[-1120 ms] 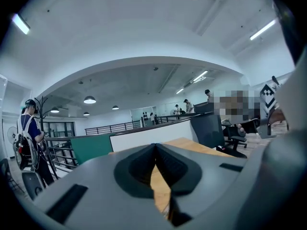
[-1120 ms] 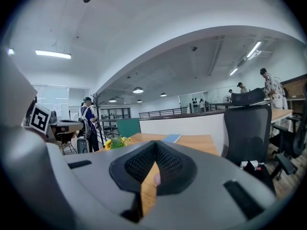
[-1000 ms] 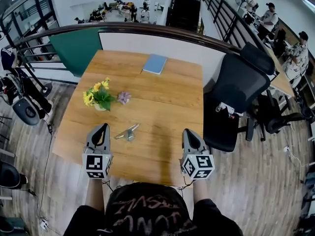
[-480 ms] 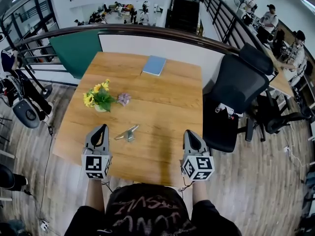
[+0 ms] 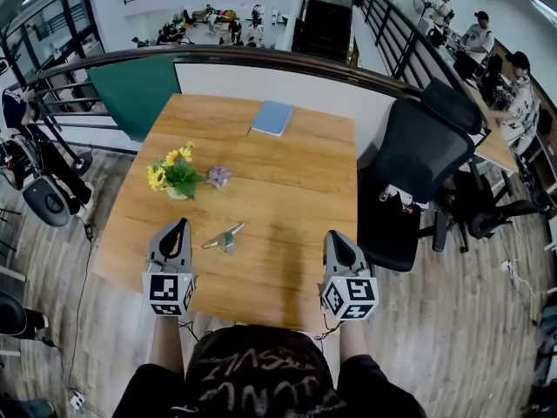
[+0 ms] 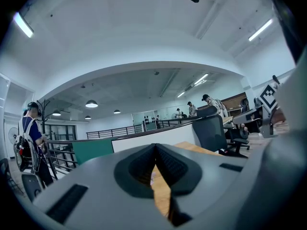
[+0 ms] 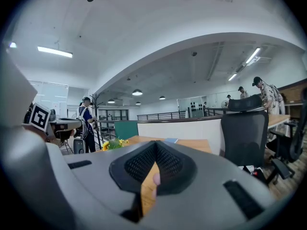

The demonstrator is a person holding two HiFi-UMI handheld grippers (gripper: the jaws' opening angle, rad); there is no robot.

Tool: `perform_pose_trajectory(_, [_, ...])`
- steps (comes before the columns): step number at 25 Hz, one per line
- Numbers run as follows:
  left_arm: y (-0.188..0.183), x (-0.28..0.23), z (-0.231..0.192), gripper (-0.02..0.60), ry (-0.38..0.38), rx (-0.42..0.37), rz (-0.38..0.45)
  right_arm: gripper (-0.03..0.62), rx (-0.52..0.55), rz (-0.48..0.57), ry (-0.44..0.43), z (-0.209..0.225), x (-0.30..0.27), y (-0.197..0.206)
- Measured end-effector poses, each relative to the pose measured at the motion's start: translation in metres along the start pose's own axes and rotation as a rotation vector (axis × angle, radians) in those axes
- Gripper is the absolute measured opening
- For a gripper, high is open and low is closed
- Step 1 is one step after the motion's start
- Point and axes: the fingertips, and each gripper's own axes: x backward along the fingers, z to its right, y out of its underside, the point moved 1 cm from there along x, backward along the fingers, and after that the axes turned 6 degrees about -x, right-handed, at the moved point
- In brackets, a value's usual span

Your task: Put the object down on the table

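I am keeping left gripper (image 5: 180, 225) and right gripper (image 5: 334, 236) closed, both empty. Metal object (image 5: 225, 234) is lying on table (image 5: 287, 172). I am judging placement done, so withdrawing comes next.

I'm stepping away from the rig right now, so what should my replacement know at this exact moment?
Left gripper: shut, empty, above the table's near edge.
Right gripper: shut, empty, also at the near edge.
Metal piece: lying on the table between the grippers, nearer the left one, touched by neither.
Done: the piece appears to be set down.
Left: probably nothing. Keep clear of the flowers and blue notebook farther back.
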Motion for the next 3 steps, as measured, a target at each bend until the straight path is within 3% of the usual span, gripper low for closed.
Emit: perform_pose_trajectory(3, [-0.0031,-0.0015,0.002,0.011,0.005,-0.004,0.001,0.005,-0.002,0.003,0.002,0.0017,0.0007,-0.0033])
